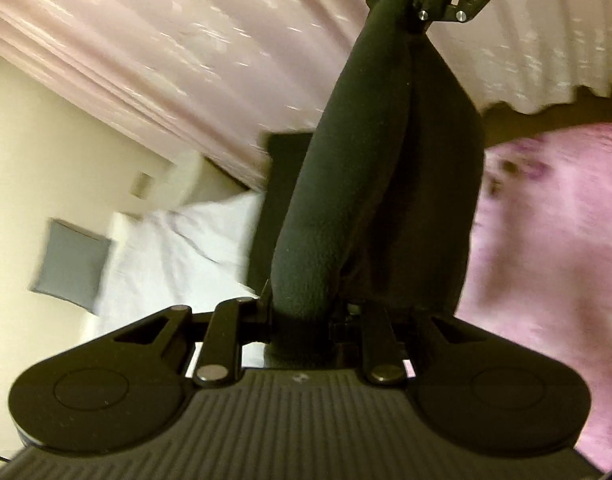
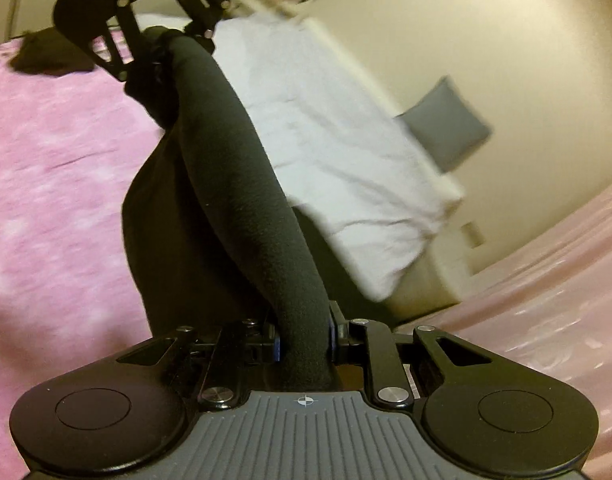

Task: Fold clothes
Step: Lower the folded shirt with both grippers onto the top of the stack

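Left wrist view: the left claw (image 1: pixel 301 312) is pressed together on a dark garment (image 1: pixel 346 184), pinching a rolled edge of it. The cloth stretches taut away from the camera to the right claw (image 1: pixel 420 18) at the top of the frame, which pinches the far end of the same edge. The rest of the garment hangs off this edge in a loose fold to the right. Behind it, a pink blanket (image 1: pixel 546 260) lies to the right, a white pillow (image 1: pixel 177 248) and a grey cushion (image 1: pixel 71 264) to the left, and a pale curtain (image 1: pixel 185 48) runs across the top. The background is blurred.

Right wrist view: the right claw (image 2: pixel 303 344) is closed on the garment (image 2: pixel 233 184), with the rolled edge running between its fingers. The edge rises up and left to the left claw (image 2: pixel 165 46), which grips its other end. The body of the garment sags below the edge on the left, over the pink blanket (image 2: pixel 53 168). A white pillow (image 2: pixel 330 136) lies to the right of the cloth, a grey cushion (image 2: pixel 446 124) beyond it against the cream wall (image 2: pixel 486 20), and the curtain (image 2: pixel 546 300) fills the lower right.
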Tool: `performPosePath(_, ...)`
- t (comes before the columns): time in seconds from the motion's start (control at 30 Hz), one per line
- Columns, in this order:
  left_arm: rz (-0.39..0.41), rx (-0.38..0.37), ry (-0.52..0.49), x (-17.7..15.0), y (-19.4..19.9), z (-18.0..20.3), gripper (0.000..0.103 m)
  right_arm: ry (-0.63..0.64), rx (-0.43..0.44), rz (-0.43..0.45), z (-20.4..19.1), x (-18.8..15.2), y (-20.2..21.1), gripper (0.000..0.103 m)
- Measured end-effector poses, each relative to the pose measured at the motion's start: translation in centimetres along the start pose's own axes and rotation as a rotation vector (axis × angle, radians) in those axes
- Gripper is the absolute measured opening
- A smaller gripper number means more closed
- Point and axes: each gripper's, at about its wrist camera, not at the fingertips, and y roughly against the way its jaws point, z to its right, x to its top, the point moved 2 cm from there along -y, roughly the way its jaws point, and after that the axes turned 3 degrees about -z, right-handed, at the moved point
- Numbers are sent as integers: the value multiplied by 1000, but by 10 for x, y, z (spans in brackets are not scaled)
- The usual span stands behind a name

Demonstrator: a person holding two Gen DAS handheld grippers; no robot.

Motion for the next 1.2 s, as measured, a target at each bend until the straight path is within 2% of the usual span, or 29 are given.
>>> performPosePath(0.07,20,66,8,18,-17,-36,18,27,-87,20,38,13,-20,19)
performPosePath(0.17,49,194,25,43,-46,-87,19,73,-268,82,80,30,-43,19)
performPosePath(0.23,80,293,42,53,-64,-111,19,89,-364,124,87,31,-59,20)
performPosePath(0.27,88,320,41,52,-77,-112,18,88,-398,141,85,28,-71,20)
performPosePath(0.33,103,370,39,50,-104,-112,18,75,-387,142,66,11,-109,20)
performPosePath(0.43,37,307,43,27,-175,-70,19,99,-288,70,25,-23,-175,19)
performPosePath(0.53,-122,164,-45,-5,-264,6,20,109,-240,40,4,-40,-195,20)
performPosePath(0.57,-154,128,-72,-13,-280,25,21,113,-224,30,-3,-45,-201,20)
performPosePath(0.6,-162,135,-95,-19,-290,40,19,116,-208,19,-10,-51,-208,20)
performPosePath(0.67,-143,215,-123,-25,-291,56,19,123,-177,-1,-24,-62,-221,22)
performPosePath(0.77,-113,215,-106,-29,-282,52,23,133,-129,-31,-44,-78,-240,23)
performPosePath(0.93,-98,233,-154,-31,-281,54,24,122,-131,-62,-61,-81,-237,20)
performPosePath(1.07,-62,318,-217,-35,-275,59,22,111,-138,-85,-73,-82,-231,17)
performPosePath(1.13,-23,343,-205,-35,-270,59,22,106,-142,-96,-79,-83,-229,18)
performPosePath(1.2,-35,298,-236,-39,-275,68,23,101,-145,-108,-85,-83,-226,18)
